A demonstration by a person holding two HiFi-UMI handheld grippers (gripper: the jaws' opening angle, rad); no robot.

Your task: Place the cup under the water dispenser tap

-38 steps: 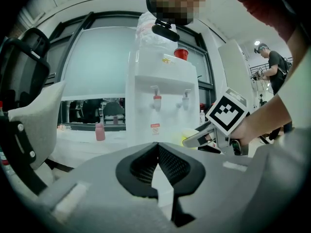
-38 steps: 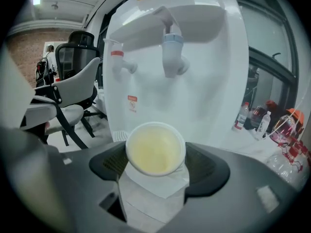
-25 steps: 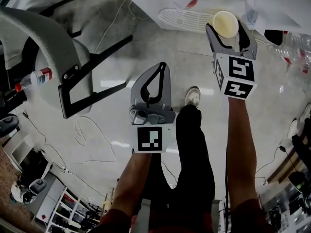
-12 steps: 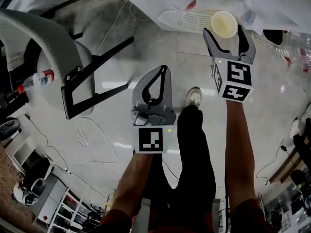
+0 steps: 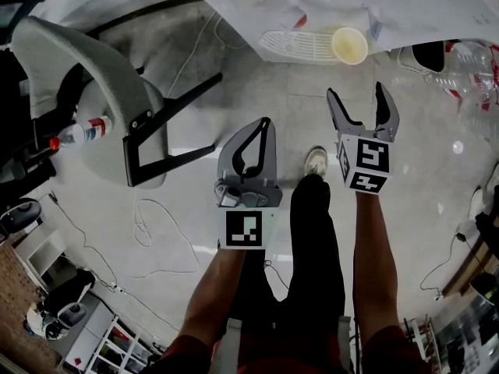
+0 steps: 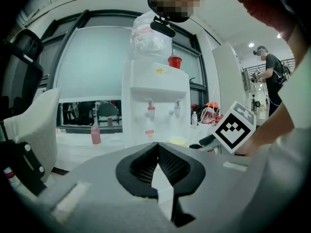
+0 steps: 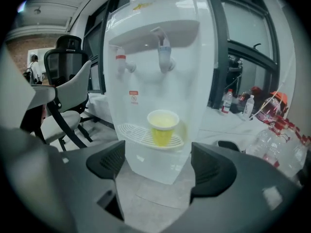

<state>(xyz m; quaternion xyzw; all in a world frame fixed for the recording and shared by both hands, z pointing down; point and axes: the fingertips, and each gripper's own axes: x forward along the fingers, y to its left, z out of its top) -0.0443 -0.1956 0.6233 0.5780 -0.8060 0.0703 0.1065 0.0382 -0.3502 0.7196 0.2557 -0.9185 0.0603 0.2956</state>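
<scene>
Cup (image 7: 163,126): upright on the drip tray (image 7: 138,131) of the water dispenser (image 7: 160,13), below a tap (image 7: 165,57)
Right gripper (image 7: 158,161): fingers spread wide, empty, apart from cup
Left gripper (image 6: 157,148): fingers closed together, empty

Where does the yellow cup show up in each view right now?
Head view: cup near the top, right of centre, on the drip tray.
Left gripper view: cup just right of centre, a yellow sliver at the dispenser's foot.
Right gripper view: cup at centre, on the tray below the taps.
Shared landmark: the white water dispenser.
</scene>
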